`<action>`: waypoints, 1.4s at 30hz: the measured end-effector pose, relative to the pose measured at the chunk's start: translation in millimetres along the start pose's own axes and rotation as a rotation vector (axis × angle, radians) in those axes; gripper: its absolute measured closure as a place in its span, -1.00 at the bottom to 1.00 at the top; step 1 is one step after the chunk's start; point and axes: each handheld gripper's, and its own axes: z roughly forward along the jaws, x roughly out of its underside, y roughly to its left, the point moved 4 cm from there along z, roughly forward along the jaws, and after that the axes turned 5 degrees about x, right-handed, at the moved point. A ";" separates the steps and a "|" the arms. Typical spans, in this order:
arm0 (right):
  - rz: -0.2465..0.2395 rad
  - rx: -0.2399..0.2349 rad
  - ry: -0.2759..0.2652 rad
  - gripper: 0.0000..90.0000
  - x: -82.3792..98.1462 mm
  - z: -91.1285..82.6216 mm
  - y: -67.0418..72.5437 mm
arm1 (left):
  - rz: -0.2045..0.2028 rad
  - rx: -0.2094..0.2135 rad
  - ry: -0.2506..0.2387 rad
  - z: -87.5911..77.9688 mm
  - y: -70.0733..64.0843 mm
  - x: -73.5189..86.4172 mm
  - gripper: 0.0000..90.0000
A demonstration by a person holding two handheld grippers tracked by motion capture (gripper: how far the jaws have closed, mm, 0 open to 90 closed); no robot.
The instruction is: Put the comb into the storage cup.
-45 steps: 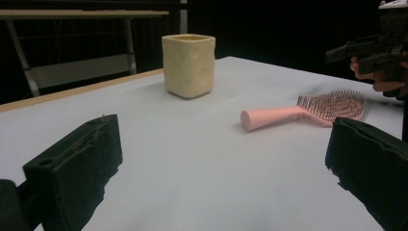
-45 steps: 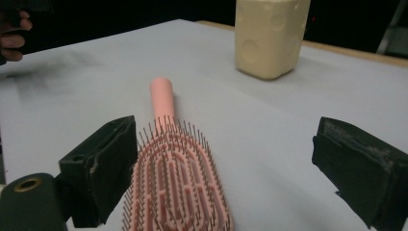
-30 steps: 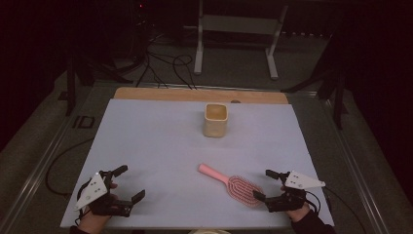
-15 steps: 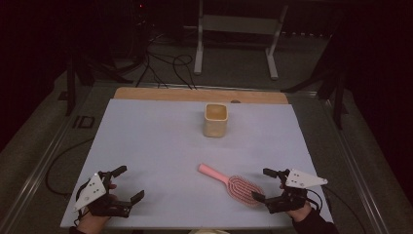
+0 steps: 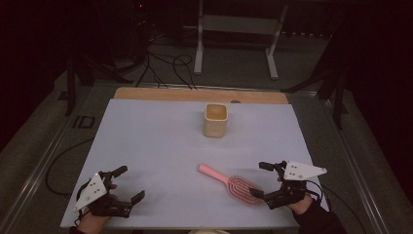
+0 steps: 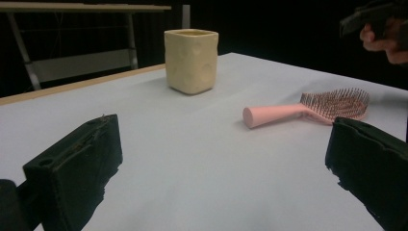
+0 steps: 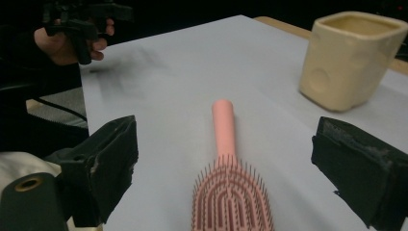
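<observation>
A pink hairbrush lies bristles up on the pale sheet, its handle pointing toward the table's middle. My right gripper is open at the brush's bristle end, one jaw on either side of the head without touching it. At the front left my left gripper is open and holds nothing. In the left gripper view the brush lies ahead to the right. A cream, square-sided cup stands upright toward the back centre.
The pale sheet covers the table, with a wooden strip along the far edge. Beyond it are a metal stand and floor cables. Bare sheet lies between the two grippers and around the cup.
Both hands have shifted only slightly. The brush and the cup lie where they were.
</observation>
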 end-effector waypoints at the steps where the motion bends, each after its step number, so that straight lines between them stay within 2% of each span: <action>1: -0.003 -0.012 0.005 -0.80 -3.2 0.8 0.7 | 0.000 0.001 -0.001 -0.1 0.0 -0.1 -1.00; 7: -0.033 -0.037 0.022 -0.81 -18.7 9.7 0.2 | -0.001 0.003 0.003 0.4 0.0 0.1 -1.00; 10: -0.031 -0.072 0.022 -0.81 -24.4 15.9 1.2 | 0.000 0.004 0.004 0.6 -0.1 0.3 -1.00; 12: -0.058 -0.078 0.037 -0.81 -26.6 21.5 2.5 | -0.001 0.005 0.002 0.5 0.0 0.2 -1.00; 17: -0.082 -0.119 0.057 -0.80 -31.4 35.8 4.3 | -0.002 0.007 0.002 0.2 -0.2 0.2 -1.00; 25: -0.114 -0.177 0.093 -0.78 -37.2 54.8 6.4 | -0.002 0.007 0.003 0.4 -0.4 0.5 -1.00; 28: -0.115 -0.183 0.107 -0.78 -38.1 58.5 7.6 | -0.002 0.008 0.003 0.2 -0.4 0.5 -1.00; 29: -0.130 -0.184 0.112 -0.78 -38.3 60.7 7.5 | -0.002 0.010 0.004 0.3 -0.4 0.6 -1.00; 31: -0.128 -0.201 0.127 -0.78 -38.8 64.3 9.7 | -0.002 0.009 0.004 0.4 -0.5 0.6 -1.00; 35: -0.153 -0.234 0.145 -0.77 -38.6 73.5 11.7 | -0.002 0.011 0.004 0.5 -0.6 0.6 -1.00; 37: -0.167 -0.260 0.169 -0.71 -38.6 80.6 13.8 | -0.002 0.011 0.005 0.2 -0.8 0.6 -1.00; 42: -0.186 -0.288 0.210 -0.66 -38.1 90.8 16.3 | -0.005 0.012 0.003 0.2 -0.5 0.7 -1.00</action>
